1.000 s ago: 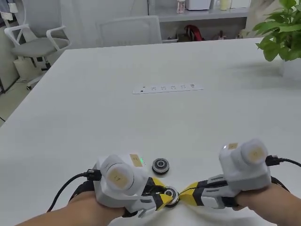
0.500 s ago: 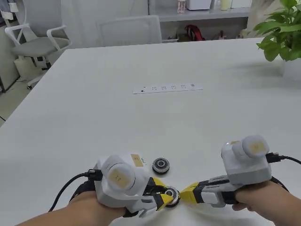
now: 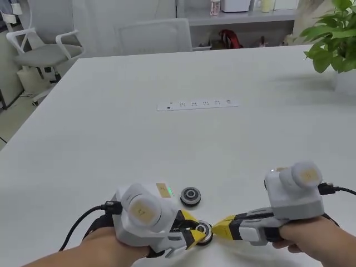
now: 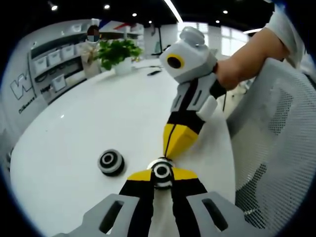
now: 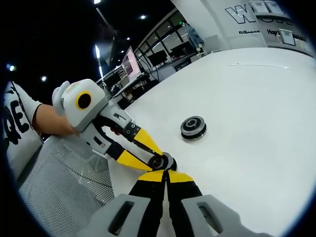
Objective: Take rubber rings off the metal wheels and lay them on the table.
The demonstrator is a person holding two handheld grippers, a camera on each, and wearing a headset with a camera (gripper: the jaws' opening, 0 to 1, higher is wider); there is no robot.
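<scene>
- Head view: the left gripper clamps a metal wheel between its jaws, close to the near edge of the table. The wheel's flat face tilts upward, with its hub toward that gripper's camera.
- A second wheel lies flat just beyond, axle upright.
- The right gripper, jaws pressed together, touches the held wheel's rim from the right.

The table is smooth and white with a faint sheen. The near wheel, held in my left claw, is bright polished metal, like the far wheel; each wears a dull black rubber ring. My right claw is matt plastic.
</scene>
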